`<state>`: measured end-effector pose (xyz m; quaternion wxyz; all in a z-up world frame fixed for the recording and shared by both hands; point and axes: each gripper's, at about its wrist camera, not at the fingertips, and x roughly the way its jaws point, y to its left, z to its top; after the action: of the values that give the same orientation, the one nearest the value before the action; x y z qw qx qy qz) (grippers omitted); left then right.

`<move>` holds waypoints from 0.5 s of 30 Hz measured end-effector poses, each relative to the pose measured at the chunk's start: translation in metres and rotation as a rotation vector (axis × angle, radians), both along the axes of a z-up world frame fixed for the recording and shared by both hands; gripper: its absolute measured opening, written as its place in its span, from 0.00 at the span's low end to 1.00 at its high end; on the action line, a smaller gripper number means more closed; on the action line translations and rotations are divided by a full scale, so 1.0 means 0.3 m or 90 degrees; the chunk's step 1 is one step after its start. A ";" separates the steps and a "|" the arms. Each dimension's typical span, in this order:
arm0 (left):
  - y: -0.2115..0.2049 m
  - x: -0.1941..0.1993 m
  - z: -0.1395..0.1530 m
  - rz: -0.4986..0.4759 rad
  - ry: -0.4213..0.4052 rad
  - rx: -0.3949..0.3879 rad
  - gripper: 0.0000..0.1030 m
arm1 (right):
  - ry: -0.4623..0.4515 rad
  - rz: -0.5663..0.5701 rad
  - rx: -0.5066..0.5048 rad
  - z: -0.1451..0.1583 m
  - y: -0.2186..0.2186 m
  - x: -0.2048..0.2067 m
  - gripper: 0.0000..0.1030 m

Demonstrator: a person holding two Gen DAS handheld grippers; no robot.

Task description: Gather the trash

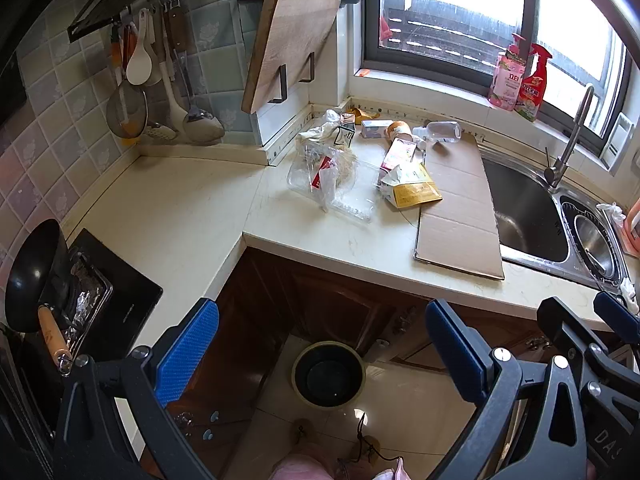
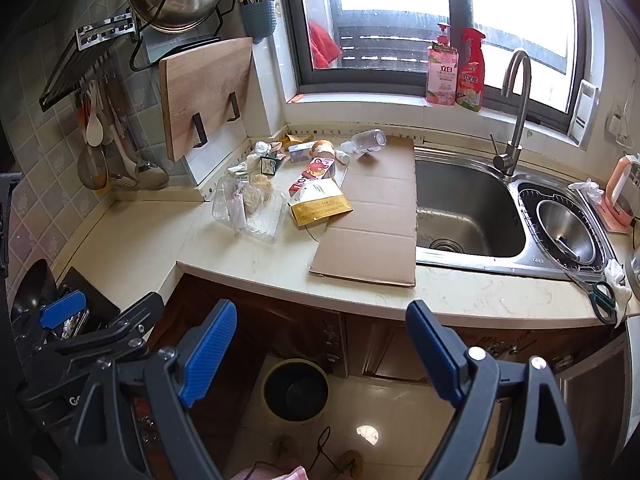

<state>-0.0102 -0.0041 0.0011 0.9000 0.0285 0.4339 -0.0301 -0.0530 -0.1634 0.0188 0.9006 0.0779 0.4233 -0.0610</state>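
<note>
Trash lies heaped in the back corner of the surface (image 2: 132,240), untouched as far as I can judge, so the collecting step looks to be at its very start. Going left to right in the right wrist view: a clear plastic tray (image 2: 250,210) with crumpled film, then a yellow packet (image 2: 320,208) overlapping a red carton (image 2: 314,174), then a flat cardboard sheet (image 2: 372,220) running up to the sink (image 2: 468,208), with an empty plastic bottle (image 2: 366,142) lying at its far end. On the floor below stands the bin (image 2: 295,390), open and dark inside.

Both claws hang off the front edge, above the floor. The left claw (image 1: 320,352) stands wide apart and empty; the right claw (image 2: 320,348) likewise. The next move probably calls for reaching forward over the edge to the nearest loose piece, likely the tray or packet, closing on it, then carrying it down to the bin.
</note>
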 end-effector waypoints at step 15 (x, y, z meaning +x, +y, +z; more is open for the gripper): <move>-0.015 -0.058 -0.007 0.006 -0.002 0.001 0.99 | 0.001 0.002 0.009 -0.010 -0.021 -0.043 0.85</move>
<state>-0.0276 -0.0087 -0.0009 0.9008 0.0273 0.4325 -0.0257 -0.0661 -0.1698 0.0159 0.8997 0.0834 0.4247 -0.0566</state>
